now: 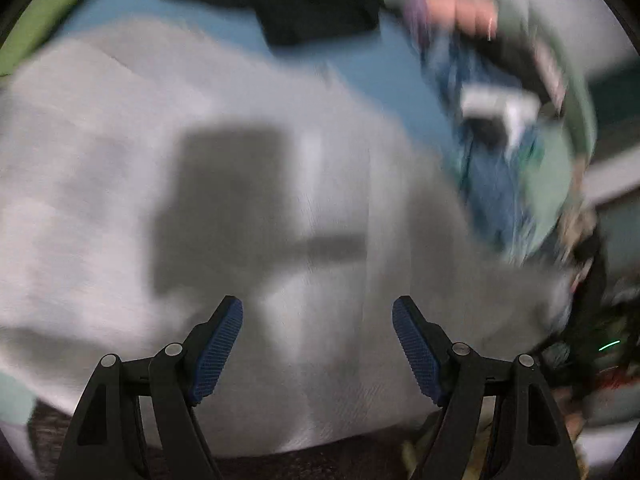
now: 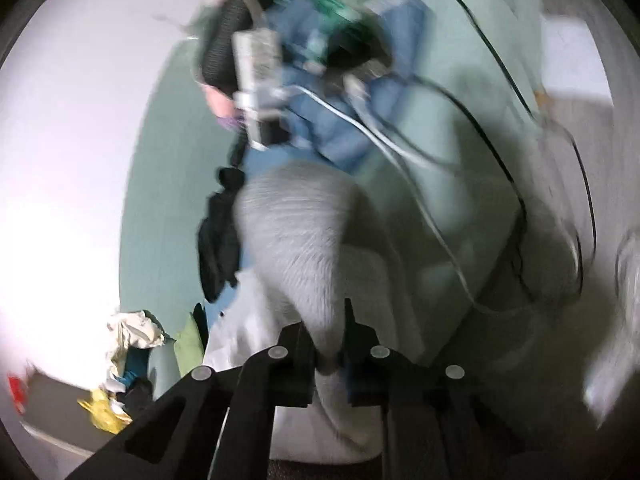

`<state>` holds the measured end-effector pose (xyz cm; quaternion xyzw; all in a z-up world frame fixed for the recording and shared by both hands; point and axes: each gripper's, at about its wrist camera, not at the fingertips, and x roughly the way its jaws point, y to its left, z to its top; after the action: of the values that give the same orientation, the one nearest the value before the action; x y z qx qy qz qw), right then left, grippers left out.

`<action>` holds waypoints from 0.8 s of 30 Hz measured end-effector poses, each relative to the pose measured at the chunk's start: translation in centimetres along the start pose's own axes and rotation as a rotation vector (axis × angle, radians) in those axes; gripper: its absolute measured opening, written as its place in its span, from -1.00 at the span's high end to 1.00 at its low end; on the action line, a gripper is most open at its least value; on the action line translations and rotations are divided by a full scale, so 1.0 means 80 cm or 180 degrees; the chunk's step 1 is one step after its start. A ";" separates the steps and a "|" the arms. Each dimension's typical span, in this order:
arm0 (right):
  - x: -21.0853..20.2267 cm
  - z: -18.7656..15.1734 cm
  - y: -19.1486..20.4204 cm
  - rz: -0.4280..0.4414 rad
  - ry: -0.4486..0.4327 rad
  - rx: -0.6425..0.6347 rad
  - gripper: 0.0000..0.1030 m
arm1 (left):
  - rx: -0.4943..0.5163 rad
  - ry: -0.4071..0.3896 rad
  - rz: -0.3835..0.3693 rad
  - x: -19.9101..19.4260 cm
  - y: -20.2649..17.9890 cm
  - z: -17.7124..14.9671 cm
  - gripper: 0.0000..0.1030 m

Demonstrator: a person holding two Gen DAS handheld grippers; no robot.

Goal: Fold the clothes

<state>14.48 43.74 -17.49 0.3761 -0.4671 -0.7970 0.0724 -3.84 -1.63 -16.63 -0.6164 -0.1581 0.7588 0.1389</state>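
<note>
A pale grey garment (image 1: 200, 160) lies spread over a blue surface (image 1: 376, 68) and fills most of the blurred left wrist view. My left gripper (image 1: 318, 312) hangs open above it, with nothing between its blue pads (image 1: 220, 348). In the right wrist view the same grey garment (image 2: 296, 232) rises as a bunched fold toward the camera. My right gripper (image 2: 328, 332) is shut on that fold, and the cloth runs out between the fingers. The other hand-held gripper (image 1: 496, 108) shows at the upper right, held by a hand (image 1: 460, 8).
A dark folded garment (image 1: 304, 4) lies at the far side of the blue surface. A green cloth (image 1: 44, 16) sits at the upper left. Black and white cables (image 2: 400, 128) trail across the floor. Crumpled clothes (image 2: 132, 332) pile at the lower left.
</note>
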 end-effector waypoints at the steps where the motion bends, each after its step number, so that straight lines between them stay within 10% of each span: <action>1: -0.009 0.003 0.025 0.0070 -0.0081 -0.0167 0.79 | 0.0016 0.0144 0.0074 0.023 -0.004 -0.009 -0.51; 6: 0.006 -0.008 0.156 0.0674 -0.0075 -0.1113 0.79 | -0.0191 0.0042 -0.0151 0.027 0.009 -0.023 -0.52; 9: 0.063 -0.049 0.204 0.0964 0.0470 -0.1501 0.66 | -0.0608 -0.0058 -0.0604 0.014 0.041 -0.027 -0.52; 11: 0.130 -0.081 0.224 0.0872 0.0990 -0.1771 -0.02 | -0.0823 -0.0164 -0.0847 0.005 0.061 -0.032 -0.46; 13: 0.181 -0.101 0.221 0.0502 0.1424 -0.1773 -0.07 | -0.0782 -0.0174 -0.0790 0.003 0.062 -0.036 -0.26; 15: 0.171 -0.099 0.204 0.0718 0.1577 -0.1471 -0.04 | -0.0656 -0.0199 -0.0693 0.004 0.057 -0.041 -0.18; 20: 0.041 -0.042 0.158 0.1113 0.0841 -0.1197 -0.57 | -0.0421 -0.0299 -0.0504 0.013 0.040 -0.053 -0.17; 24: -0.001 -0.006 0.085 0.0237 0.0548 -0.0858 -0.58 | -0.0404 -0.0352 -0.0551 0.009 0.035 -0.062 -0.18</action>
<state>13.28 39.68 -12.18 0.4123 -0.3615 -0.8140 0.1914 0.85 -3.55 -19.37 -0.5652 -0.2658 0.7653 0.1557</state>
